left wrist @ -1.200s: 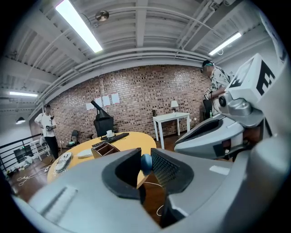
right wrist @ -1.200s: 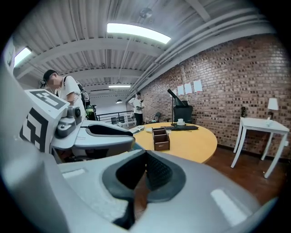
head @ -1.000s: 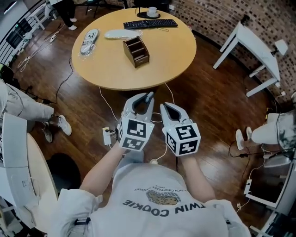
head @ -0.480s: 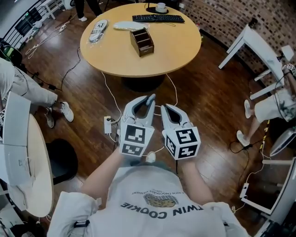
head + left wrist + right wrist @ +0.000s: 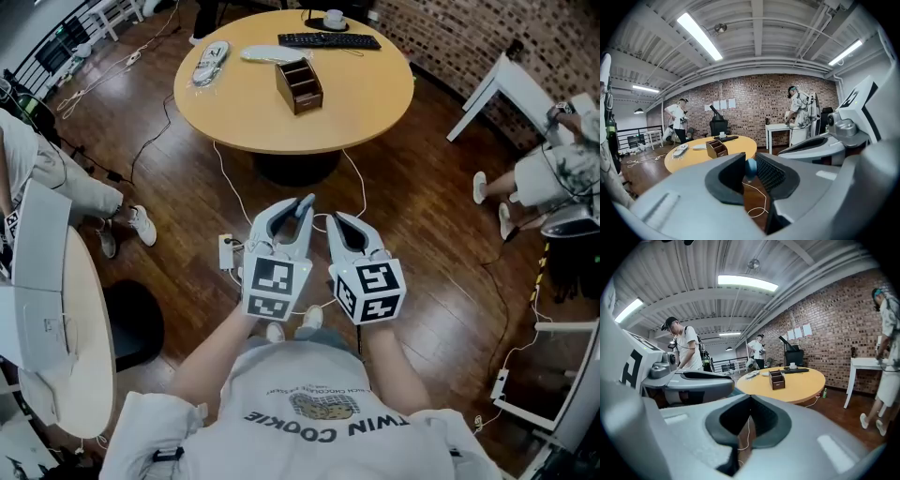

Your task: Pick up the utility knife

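Observation:
I hold both grippers side by side at waist height above the wooden floor, well short of the round table (image 5: 375,103). The left gripper (image 5: 305,200) (image 5: 750,168) has a narrow gap between its pads with nothing in it. On the right gripper (image 5: 336,217) (image 5: 750,399) the tips meet and it holds nothing. I cannot pick out a utility knife for sure. A flat clear-packed item (image 5: 210,61) and a white oblong thing (image 5: 262,53) lie on the table's far left. A wooden organiser (image 5: 298,86) (image 5: 776,379) stands near its middle.
A black keyboard (image 5: 329,41) and a cup on a saucer (image 5: 335,19) sit at the table's far edge. Cables and a power strip (image 5: 226,251) lie on the floor ahead. A white desk (image 5: 56,309) stands left, white table legs (image 5: 487,80) and a seated person (image 5: 553,169) right.
In the head view the table has slid right and up the frame and looks smaller. Both grippers sit a little lower in the frame, still side by side, jaws unchanged.

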A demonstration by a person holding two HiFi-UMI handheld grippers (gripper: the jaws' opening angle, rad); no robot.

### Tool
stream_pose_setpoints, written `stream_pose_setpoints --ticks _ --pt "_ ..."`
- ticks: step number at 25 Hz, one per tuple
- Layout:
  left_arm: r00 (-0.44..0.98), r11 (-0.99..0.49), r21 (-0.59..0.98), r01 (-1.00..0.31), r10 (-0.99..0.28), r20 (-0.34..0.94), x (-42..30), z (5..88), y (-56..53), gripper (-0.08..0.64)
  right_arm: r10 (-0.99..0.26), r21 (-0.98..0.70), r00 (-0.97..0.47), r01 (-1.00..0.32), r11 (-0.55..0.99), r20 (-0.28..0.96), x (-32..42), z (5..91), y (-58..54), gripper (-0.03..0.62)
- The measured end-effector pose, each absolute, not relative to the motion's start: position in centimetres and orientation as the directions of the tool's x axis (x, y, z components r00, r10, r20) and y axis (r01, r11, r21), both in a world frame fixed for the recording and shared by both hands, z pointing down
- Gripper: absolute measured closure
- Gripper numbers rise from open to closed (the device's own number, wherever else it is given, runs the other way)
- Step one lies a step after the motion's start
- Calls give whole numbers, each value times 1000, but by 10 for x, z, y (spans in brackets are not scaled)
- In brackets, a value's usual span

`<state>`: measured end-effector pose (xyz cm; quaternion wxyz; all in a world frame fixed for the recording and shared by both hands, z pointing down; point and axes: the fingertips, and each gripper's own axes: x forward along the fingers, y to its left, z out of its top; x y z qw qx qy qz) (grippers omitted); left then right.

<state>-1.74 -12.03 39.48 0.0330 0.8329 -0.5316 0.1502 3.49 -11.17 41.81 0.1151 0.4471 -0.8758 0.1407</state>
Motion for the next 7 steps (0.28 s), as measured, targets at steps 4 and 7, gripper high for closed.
stream_pose_setpoints --ticks 4,7 --pt "401 -440 -93 -893 -873 276 -29 392 -105 489 -762 -142 -559 -826 545 326 23 414 -96 597" --pt "409 -444 -82 -892 -872 268 -38 389 -93 489 -767 -134 -554 -829 543 324 11 410 -85 597"
